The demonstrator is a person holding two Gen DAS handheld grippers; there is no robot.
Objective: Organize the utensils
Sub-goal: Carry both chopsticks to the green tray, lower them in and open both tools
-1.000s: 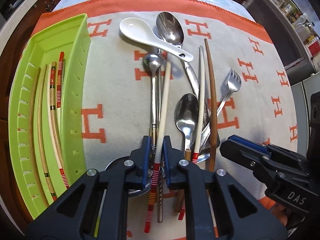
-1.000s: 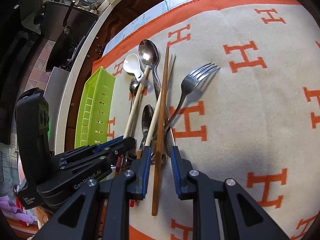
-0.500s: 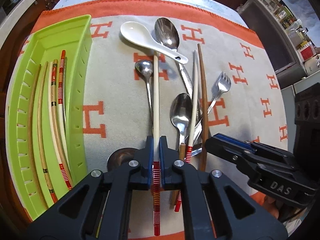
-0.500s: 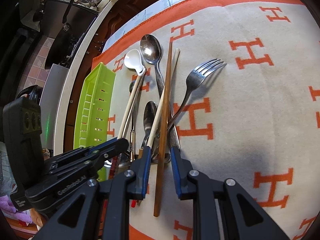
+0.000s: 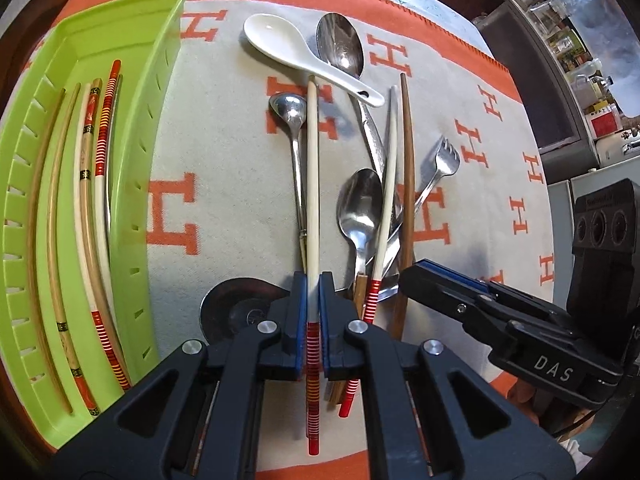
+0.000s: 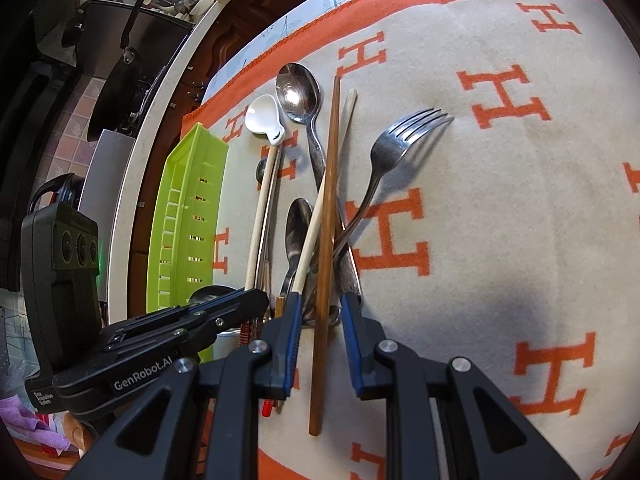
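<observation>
The left gripper (image 5: 313, 300) is clamped tight on a cream chopstick (image 5: 312, 184) with a red-striped end, gripping it just above the stripes. Its far tip reaches up to the handle of a white spoon (image 5: 296, 48).

The right gripper (image 6: 318, 320) sits with its jaws apart, 1 on each side of a brown chopstick (image 6: 326, 216) that lies on the cloth (image 6: 500, 208) between them; neither jaw appears to touch it.

Beside the brown stick a second cream chopstick (image 5: 388, 184) slants across a metal spoon (image 5: 360, 208), and a fork (image 6: 396, 152) angles off to the right. A larger metal spoon (image 5: 340, 46) lies near the far border of the cloth, partly under the white one, and a small ladle-like spoon (image 5: 290, 110) lies just left of the held chopstick.

On the left, the green tray (image 5: 160, 60) already holds several chopsticks laid lengthwise.
</observation>
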